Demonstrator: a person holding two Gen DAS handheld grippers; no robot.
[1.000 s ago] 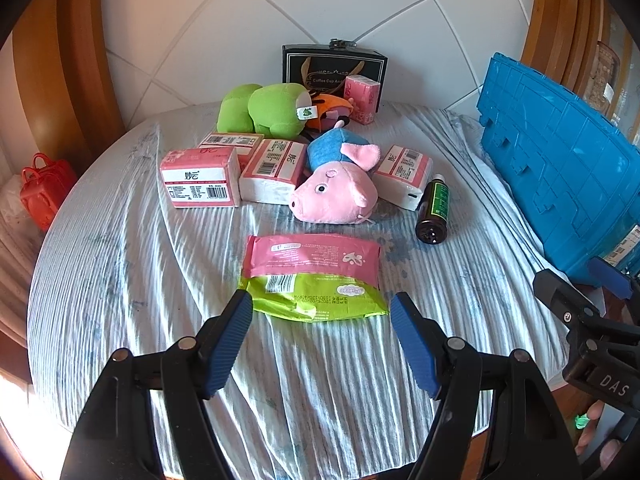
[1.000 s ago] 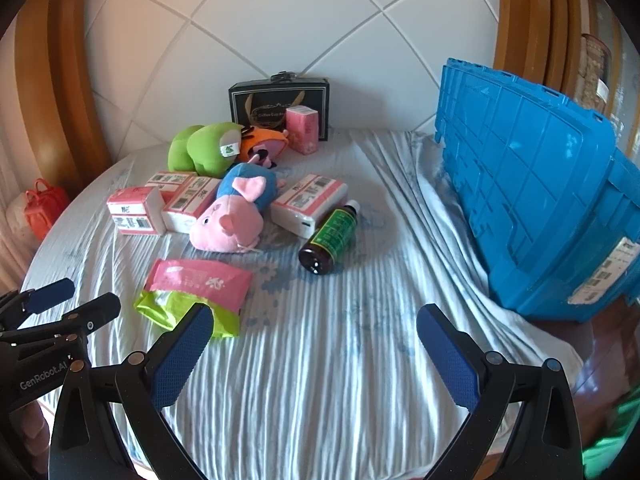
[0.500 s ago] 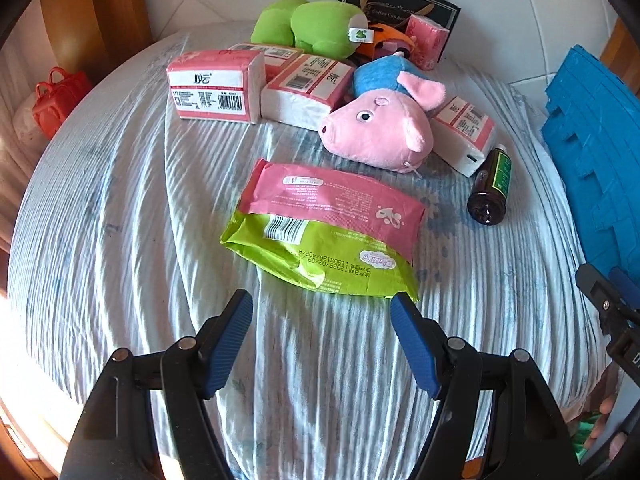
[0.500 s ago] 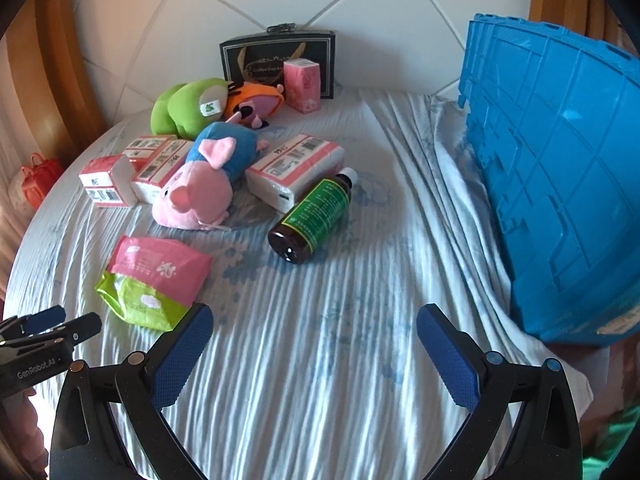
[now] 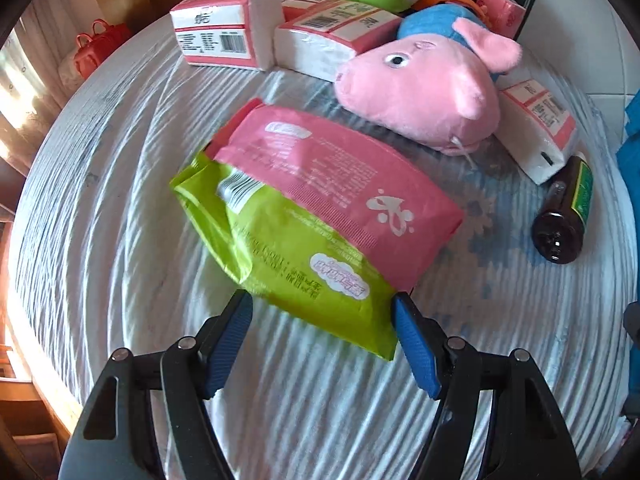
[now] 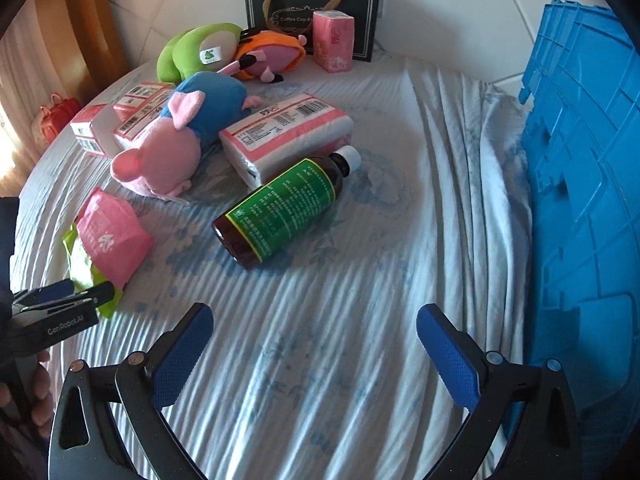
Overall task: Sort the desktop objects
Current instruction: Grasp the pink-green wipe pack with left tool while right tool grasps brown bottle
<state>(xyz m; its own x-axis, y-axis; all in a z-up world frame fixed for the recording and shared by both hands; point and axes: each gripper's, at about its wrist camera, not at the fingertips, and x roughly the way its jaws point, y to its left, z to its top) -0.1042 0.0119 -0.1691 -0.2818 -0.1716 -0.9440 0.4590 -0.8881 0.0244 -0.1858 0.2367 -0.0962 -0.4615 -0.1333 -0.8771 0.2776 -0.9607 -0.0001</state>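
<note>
A green wipes pack (image 5: 288, 256) lies on the striped cloth with a pink pack (image 5: 336, 184) overlapping its far side. My left gripper (image 5: 320, 306) is open, its blue fingertips either side of the green pack's near edge; I cannot tell if they touch it. In the right wrist view this gripper (image 6: 80, 292) shows at the left edge by the same packs. My right gripper (image 6: 312, 316) is open over bare cloth, short of a brown bottle (image 6: 280, 208) with a green label that lies on its side.
A pink pig plush (image 5: 420, 84), several tissue packs (image 5: 224, 36), a green plush (image 6: 192, 48), an orange plush (image 6: 272, 52), a pink box (image 6: 334, 40) and a black bag (image 6: 312, 4) lie further back. A blue crate (image 6: 584, 200) stands at the right. A red bag (image 5: 96, 48) sits beyond the table's left edge.
Both grippers have come down and forward. The left now has its fingertips at the green pack's near edge, and the bottle looks larger ahead of the right. Neither opening has changed.
</note>
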